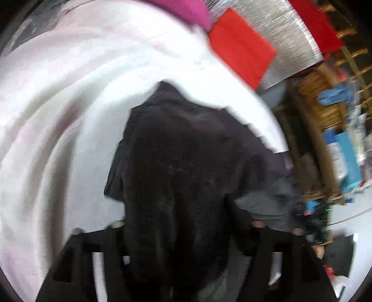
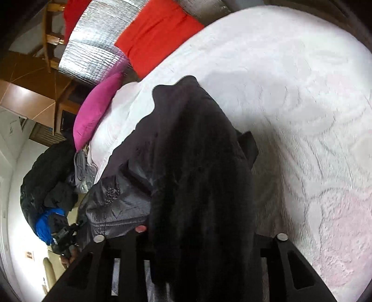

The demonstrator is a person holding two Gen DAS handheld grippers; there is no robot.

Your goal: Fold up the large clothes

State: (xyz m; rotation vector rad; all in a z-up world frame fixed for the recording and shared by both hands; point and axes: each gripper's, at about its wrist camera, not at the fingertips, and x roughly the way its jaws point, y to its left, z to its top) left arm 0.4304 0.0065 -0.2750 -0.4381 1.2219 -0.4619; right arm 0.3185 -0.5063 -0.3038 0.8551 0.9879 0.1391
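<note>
A large black garment (image 1: 183,162) hangs from my left gripper (image 1: 183,230), which is shut on its cloth, above a white quilted bed (image 1: 58,116). The cloth drapes over and hides the fingertips. In the right wrist view the same black garment (image 2: 197,174) hangs between the fingers of my right gripper (image 2: 193,234), which is shut on it too. A grey quilted lining (image 2: 121,204) of the garment shows to the left. The far end of the garment lies on the bed (image 2: 302,104).
A red cushion (image 1: 239,46) and a magenta pillow (image 1: 186,9) lie at the head of the bed against a silver padded headboard (image 1: 279,30). Beside the bed are wooden shelves (image 1: 325,111) with clutter. A pile of dark clothes (image 2: 46,176) sits off the bed's side.
</note>
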